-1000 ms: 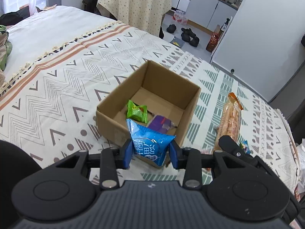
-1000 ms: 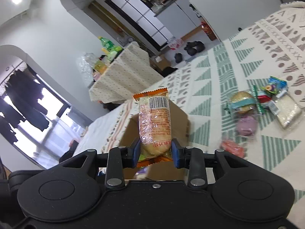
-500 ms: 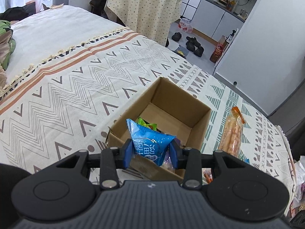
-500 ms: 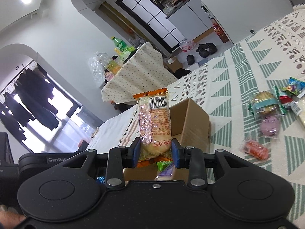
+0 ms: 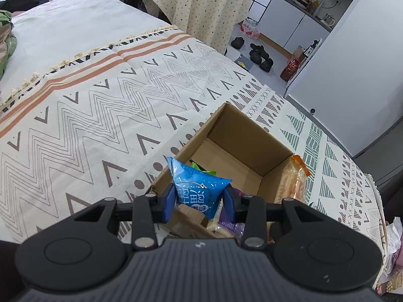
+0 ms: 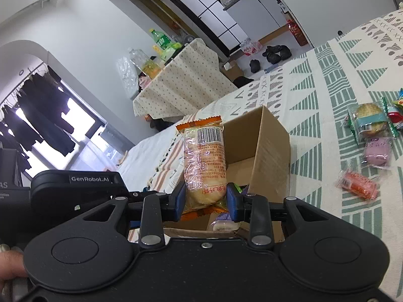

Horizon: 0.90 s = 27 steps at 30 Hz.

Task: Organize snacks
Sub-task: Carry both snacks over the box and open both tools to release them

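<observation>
blue packet point(image 5: 199, 192) clamped in left gripper point(image 5: 199, 201) over box point(image 5: 252, 136).

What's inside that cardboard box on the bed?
The cardboard box holds a green packet and a purple-wrapped snack, with bare floor behind. The left claw and its blue packet hide the near corner.

a shiny blue snack packet point(image 5: 199, 192) and an upright orange-ended rice cracker pack point(image 6: 204, 162) sit pinched above the open cardboard box point(image 5: 241, 151), which holds green and purple packets.
</observation>
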Motion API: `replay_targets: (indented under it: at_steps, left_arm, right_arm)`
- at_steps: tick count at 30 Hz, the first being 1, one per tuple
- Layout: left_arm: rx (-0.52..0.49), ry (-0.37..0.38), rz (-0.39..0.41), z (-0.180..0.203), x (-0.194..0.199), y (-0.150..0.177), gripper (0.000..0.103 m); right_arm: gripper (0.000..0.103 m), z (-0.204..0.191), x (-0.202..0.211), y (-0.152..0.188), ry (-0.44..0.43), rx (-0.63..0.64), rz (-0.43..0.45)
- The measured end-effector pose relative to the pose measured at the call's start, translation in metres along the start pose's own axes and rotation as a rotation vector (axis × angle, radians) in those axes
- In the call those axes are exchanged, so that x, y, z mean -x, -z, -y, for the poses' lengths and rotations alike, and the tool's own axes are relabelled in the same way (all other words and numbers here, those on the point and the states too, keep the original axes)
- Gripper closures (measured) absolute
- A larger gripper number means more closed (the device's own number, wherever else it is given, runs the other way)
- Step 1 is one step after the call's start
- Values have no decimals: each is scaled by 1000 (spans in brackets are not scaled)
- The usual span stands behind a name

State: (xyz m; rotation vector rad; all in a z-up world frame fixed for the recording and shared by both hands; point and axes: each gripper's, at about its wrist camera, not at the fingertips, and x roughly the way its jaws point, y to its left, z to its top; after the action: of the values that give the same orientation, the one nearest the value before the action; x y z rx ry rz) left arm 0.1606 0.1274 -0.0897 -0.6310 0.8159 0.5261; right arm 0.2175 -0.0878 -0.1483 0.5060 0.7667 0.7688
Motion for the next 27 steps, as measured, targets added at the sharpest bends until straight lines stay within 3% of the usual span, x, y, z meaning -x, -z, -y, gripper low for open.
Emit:
replay_targets:
  at_steps: [6,8,9,10,14,27]
  left_arm:
    - [-26,22,-28,7,-12,-6,59]
    - [-34,6,-45,9,-17,-6,49]
    - [-31,5,-51,9,-18,-6,48]
    - [-26,7,-55,8,-18,-5,45]
    - [-25,-20,-43,5,-14,-2,29]
    - [-87,-89,-57,26,1,18,16]
  right_arm:
    - [68,-4,-8,0,4,23,-6]
    - [60,-7,-10,0,30,31,-19]
    - [46,-7,-10,0,47,33,-17]
    - [41,-8,-9,0,58,41,-8]
    - [40,-11,-2,0,66,75,0]
    - [40,3,25,-6,120,46,8]
